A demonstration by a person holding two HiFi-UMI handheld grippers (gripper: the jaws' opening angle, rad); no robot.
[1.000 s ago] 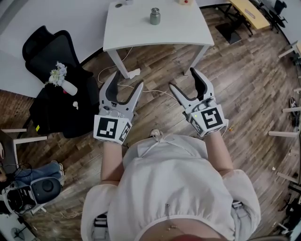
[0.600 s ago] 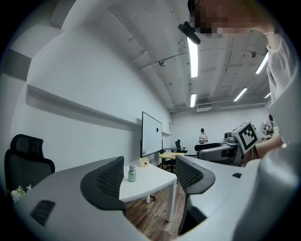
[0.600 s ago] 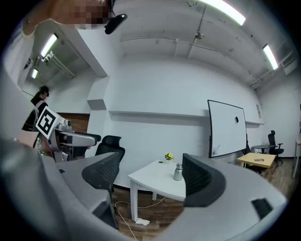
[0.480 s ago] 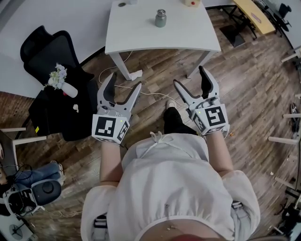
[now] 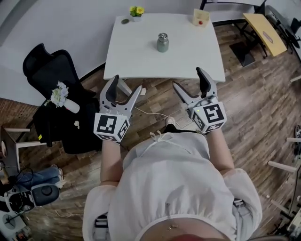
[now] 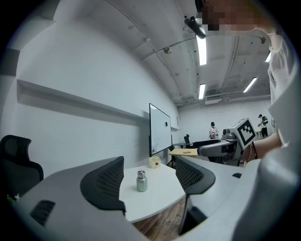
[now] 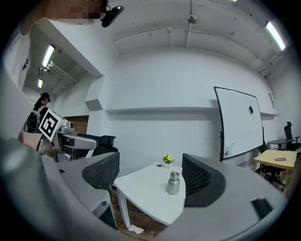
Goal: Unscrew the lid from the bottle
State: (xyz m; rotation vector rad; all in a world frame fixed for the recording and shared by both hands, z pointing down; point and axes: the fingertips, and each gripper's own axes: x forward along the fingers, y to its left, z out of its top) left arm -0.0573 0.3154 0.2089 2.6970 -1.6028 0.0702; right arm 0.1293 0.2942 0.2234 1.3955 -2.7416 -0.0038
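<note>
Head view, bottle: a metal bottle (image 5: 162, 42) stands upright near the middle of a white table (image 5: 141, 56), top centre of the frame, with its lid (image 5: 162, 36) on.
Head view, other containers: a small pot (image 5: 136, 11) of yellow flowers sits at the table's far edge. A pale box (image 5: 201, 17) with a red dot sits at its far right. A white vase (image 5: 63, 99) of flowers lies tilted on a black chair (image 5: 51, 70) at the left.
Head view, grippers: the left gripper (image 5: 126, 84) and right gripper (image 5: 188, 78) are at mid-frame, below the table's near edge and well apart from the bottle. Each carries a cube with a black-and-white square marker.
Left gripper view, jaws: they have just been opening and now stand wide apart, gripping nothing.
Left gripper view, bottle: the bottle (image 6: 141, 181) shows small between the jaws, far off on the table.
Right gripper view, jaws: they have just been opening and now stand wide apart, gripping nothing.
Right gripper view, bottle: the bottle (image 7: 173, 183) shows between the jaws close to the right-hand one, far off. The pot (image 7: 167, 160) is behind it and a whiteboard (image 7: 237, 122) is at the right.
</note>
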